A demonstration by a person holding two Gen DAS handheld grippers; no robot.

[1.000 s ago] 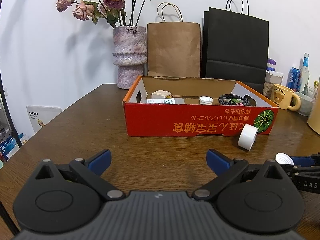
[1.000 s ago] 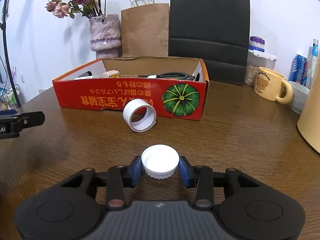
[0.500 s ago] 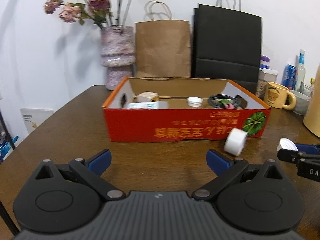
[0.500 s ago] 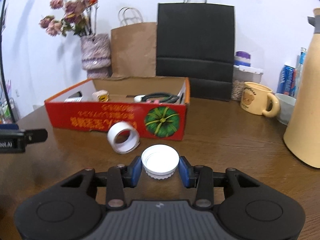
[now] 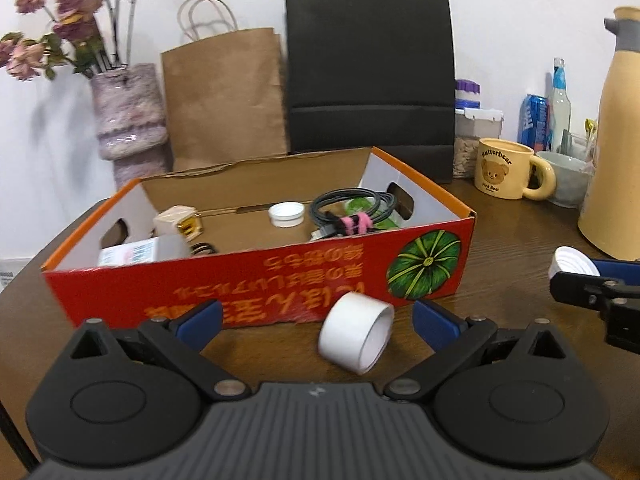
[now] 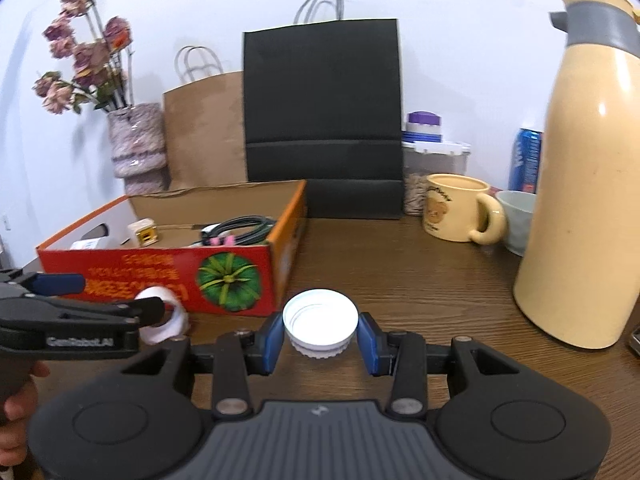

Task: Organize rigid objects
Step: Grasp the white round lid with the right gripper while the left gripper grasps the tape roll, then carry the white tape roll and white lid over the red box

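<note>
My right gripper is shut on a white jar lid and holds it above the table, right of the red cardboard box; it also shows in the left wrist view. My left gripper is open, its blue pads on either side of a white tape roll that lies on the table against the box front. The roll also shows in the right wrist view. The box holds a white cap, a coiled black cable, a small cube and a white carton.
Behind the box stand a vase of dried flowers, a brown paper bag and a black paper bag. To the right are a yellow bear mug, a bowl, a tall cream thermos, a can and a food jar.
Both grippers have moved forward and right toward the box. The tape roll now lies between my left gripper's open pads. The right gripper has lifted the lid higher.
</note>
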